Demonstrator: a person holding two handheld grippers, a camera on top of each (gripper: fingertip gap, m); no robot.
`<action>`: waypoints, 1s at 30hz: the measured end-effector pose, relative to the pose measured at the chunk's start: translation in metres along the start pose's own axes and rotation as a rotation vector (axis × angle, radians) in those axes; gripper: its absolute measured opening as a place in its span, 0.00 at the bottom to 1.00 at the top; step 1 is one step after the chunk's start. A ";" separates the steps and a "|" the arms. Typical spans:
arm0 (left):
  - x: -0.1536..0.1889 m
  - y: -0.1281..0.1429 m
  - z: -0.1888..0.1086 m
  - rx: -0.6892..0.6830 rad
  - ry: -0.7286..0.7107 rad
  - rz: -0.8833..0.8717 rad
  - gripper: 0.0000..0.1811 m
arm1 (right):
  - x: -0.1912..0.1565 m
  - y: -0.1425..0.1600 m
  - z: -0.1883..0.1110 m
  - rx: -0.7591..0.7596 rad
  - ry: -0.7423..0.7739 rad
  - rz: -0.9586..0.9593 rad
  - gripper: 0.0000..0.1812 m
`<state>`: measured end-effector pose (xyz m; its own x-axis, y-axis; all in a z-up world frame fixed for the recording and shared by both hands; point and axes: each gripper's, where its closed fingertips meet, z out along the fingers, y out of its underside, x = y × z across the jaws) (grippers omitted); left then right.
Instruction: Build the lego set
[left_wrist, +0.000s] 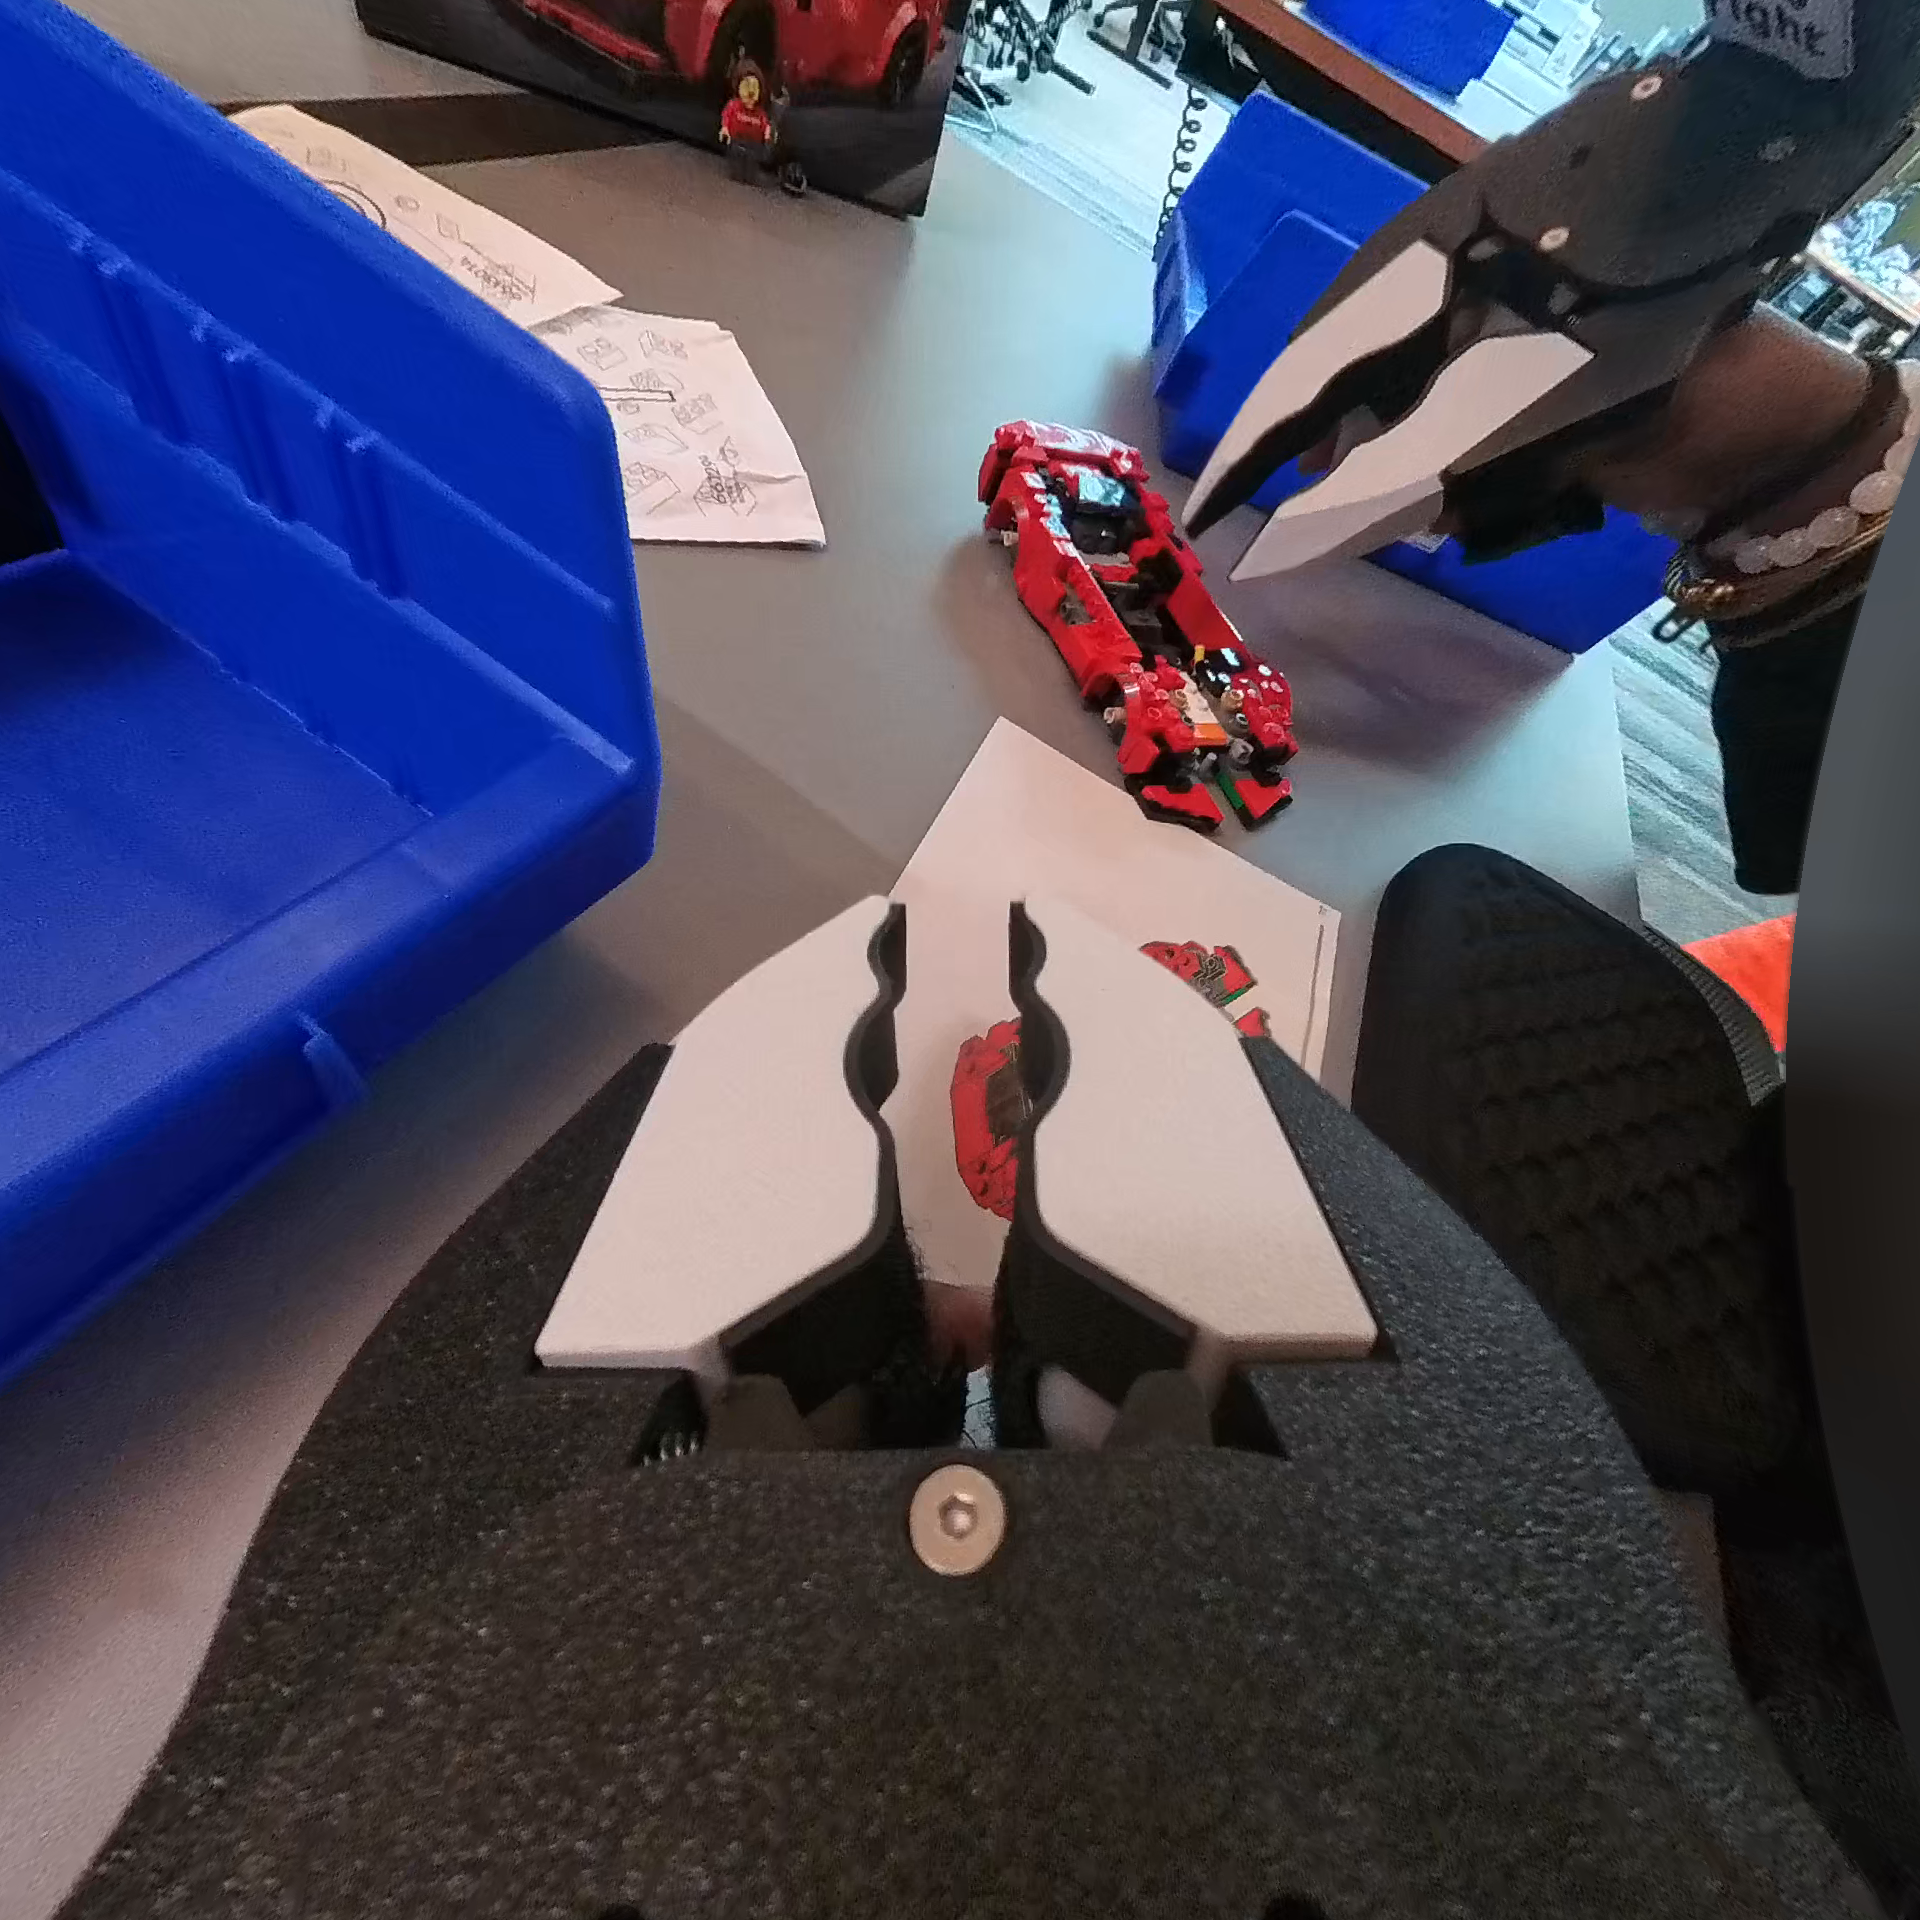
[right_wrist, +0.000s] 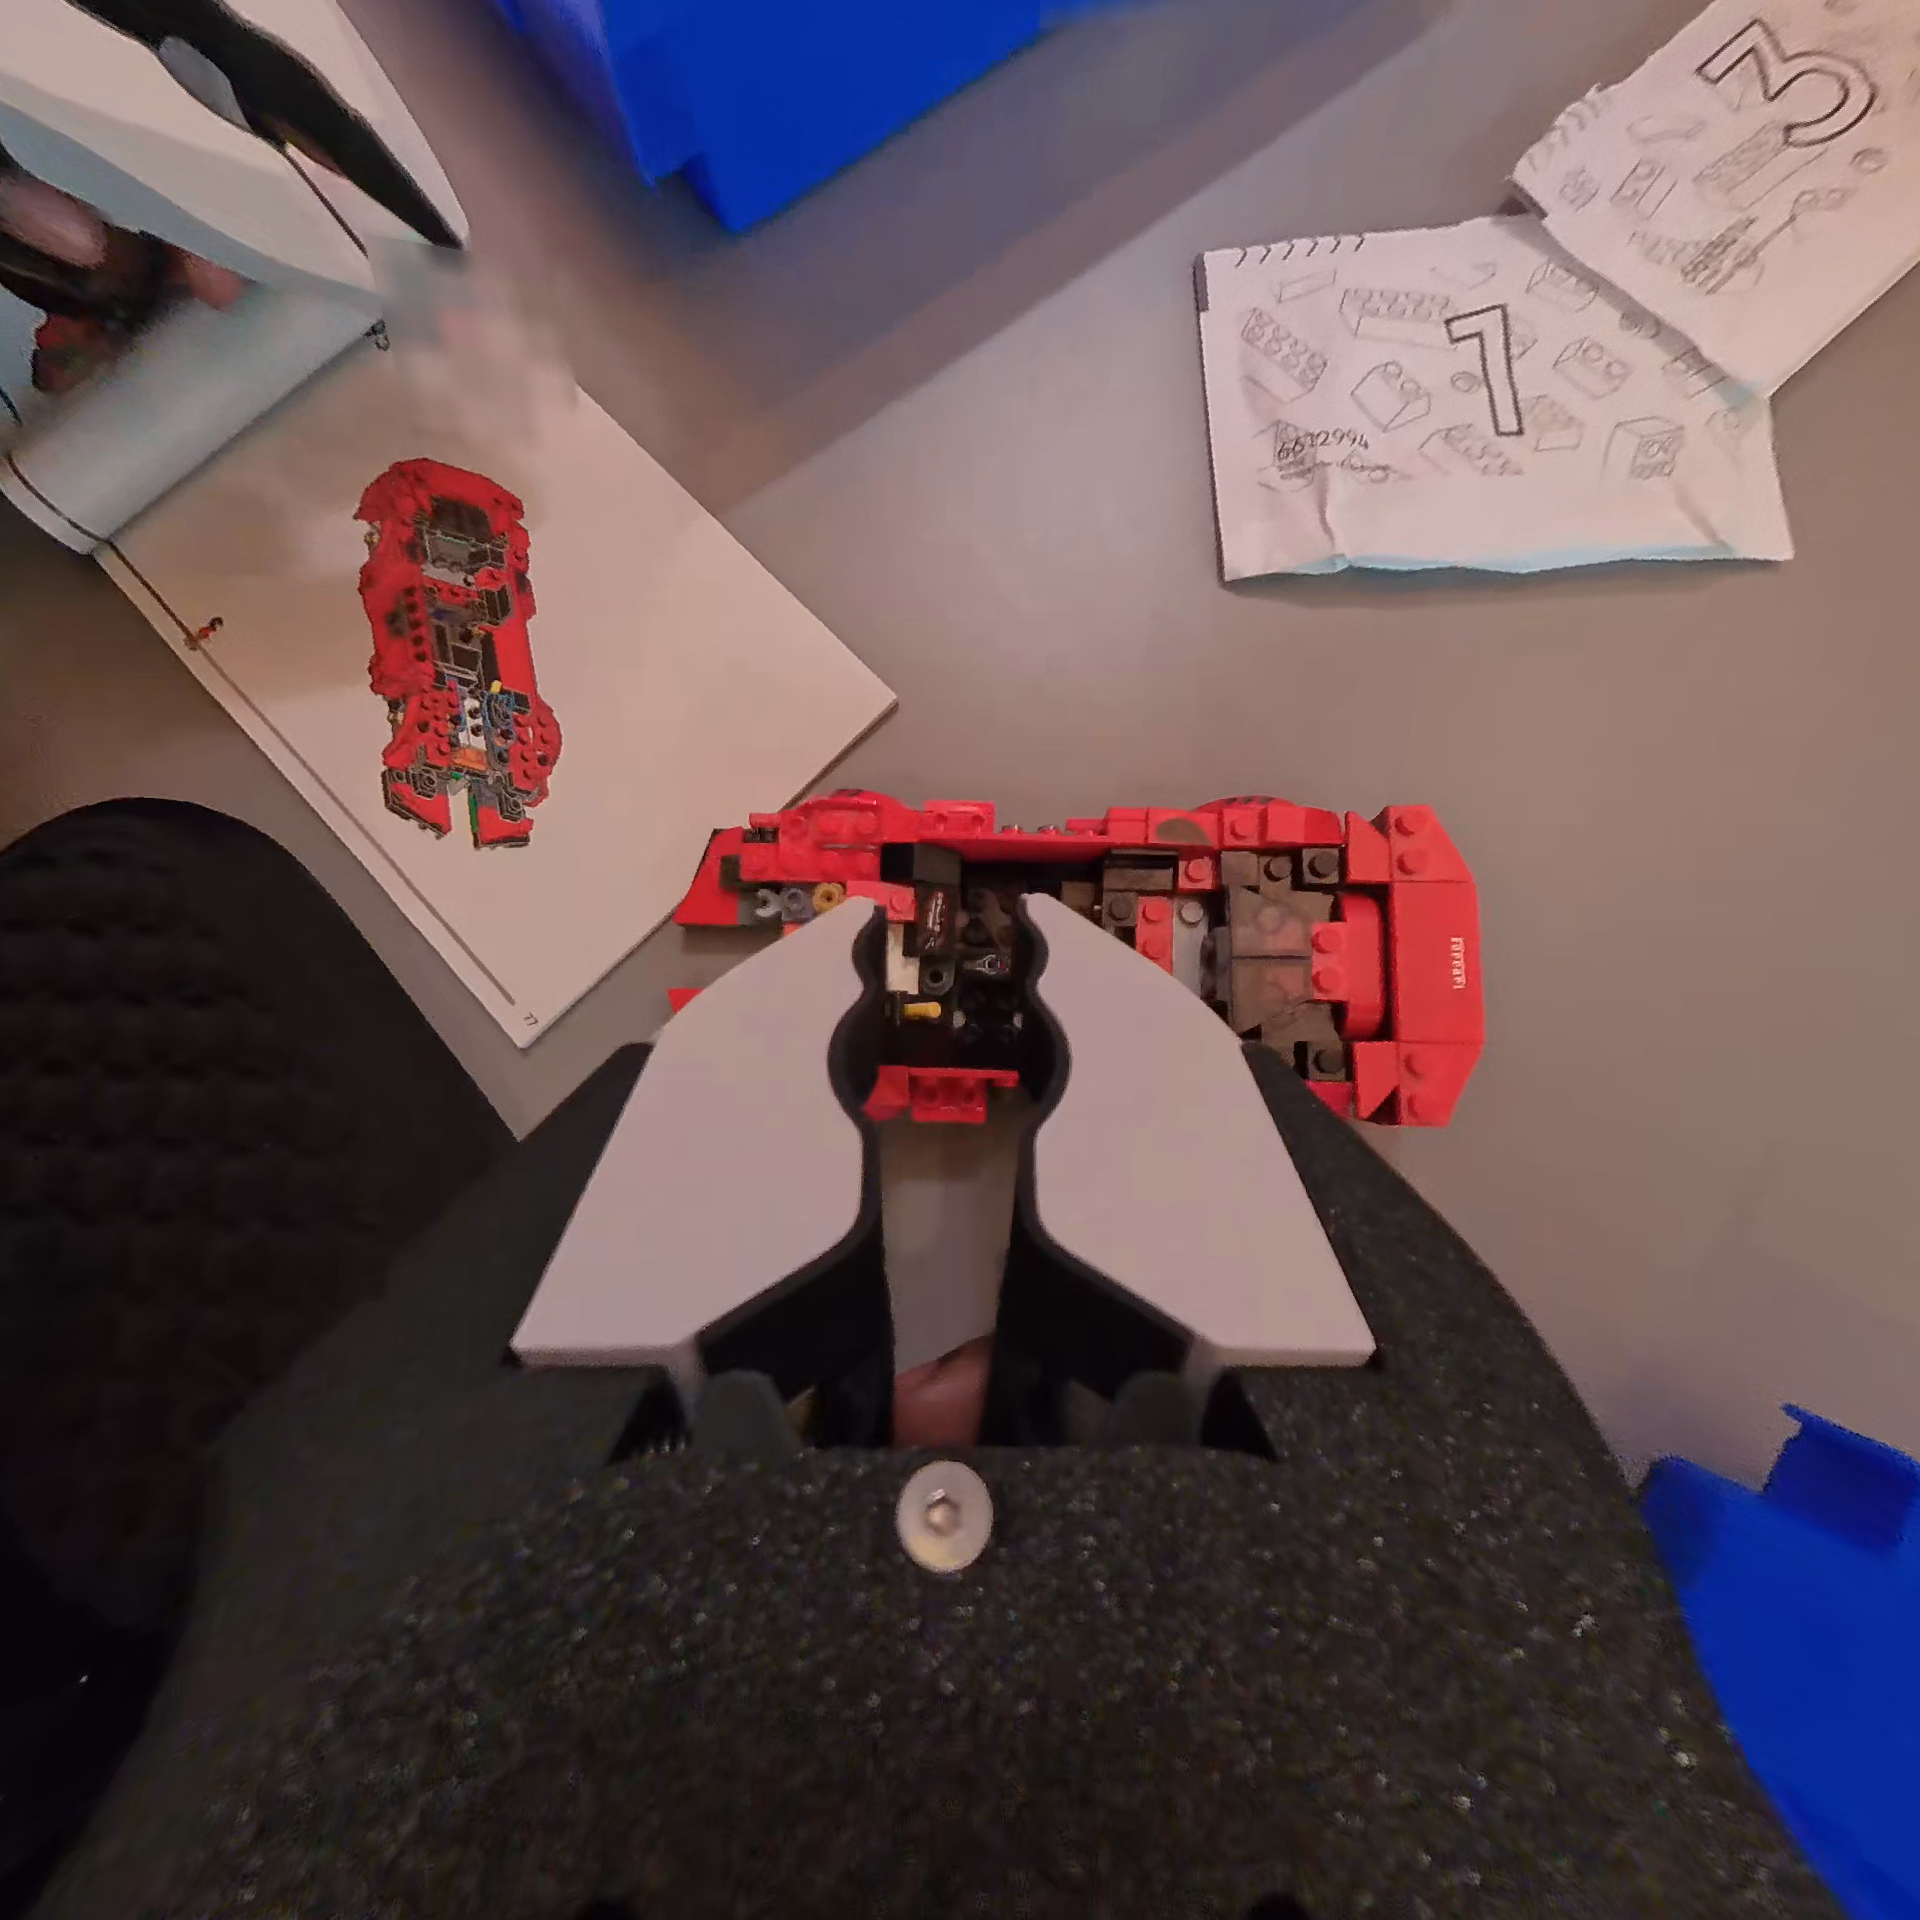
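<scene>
A partly built red Lego car (left_wrist: 1138, 623) lies on the grey table, its black inner parts showing from above in the right wrist view (right_wrist: 1299, 935). My right gripper (right_wrist: 951, 909) is open and empty, just above the car's middle; in the left wrist view it (left_wrist: 1214, 553) hovers by the car's far end. My left gripper (left_wrist: 956, 914) is open and empty over the open instruction booklet (left_wrist: 1091, 862), which shows a picture of the car (right_wrist: 457, 655). The left gripper also appears blurred at the top left of the right wrist view (right_wrist: 416, 260).
A large blue bin (left_wrist: 260, 623) stands at the left and another blue bin (left_wrist: 1278, 281) behind the car. Printed paper bags (right_wrist: 1486, 416) lie flat nearby. The set's box (left_wrist: 727, 94) stands at the back. A black mesh object (left_wrist: 1558, 1143) is beside the booklet. Across from one pair of fingers to the other is roughly 15 cm. My left tips are roughly 15 cm from the black mesh object (left_wrist: 1558, 1143). It is also in sight in the right wrist view (right_wrist: 141, 1055).
</scene>
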<state>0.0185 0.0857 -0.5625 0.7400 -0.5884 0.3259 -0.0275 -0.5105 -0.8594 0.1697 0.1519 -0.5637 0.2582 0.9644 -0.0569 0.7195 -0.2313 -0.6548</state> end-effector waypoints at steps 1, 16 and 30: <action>0.000 0.001 0.001 -0.006 0.001 0.002 0.10 | 0.000 0.002 0.001 -0.008 -0.004 0.002 0.12; -0.002 0.004 0.002 -0.001 0.015 -0.030 0.08 | -0.002 0.000 0.015 0.011 -0.056 0.031 0.11; -0.001 0.006 0.002 -0.007 0.010 -0.016 0.07 | 0.001 0.007 0.013 0.007 -0.143 0.128 0.13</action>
<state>0.0195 0.0846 -0.5684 0.7334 -0.5864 0.3438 -0.0205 -0.5246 -0.8511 0.1670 0.1524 -0.5780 0.2530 0.9356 -0.2462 0.6821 -0.3530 -0.6404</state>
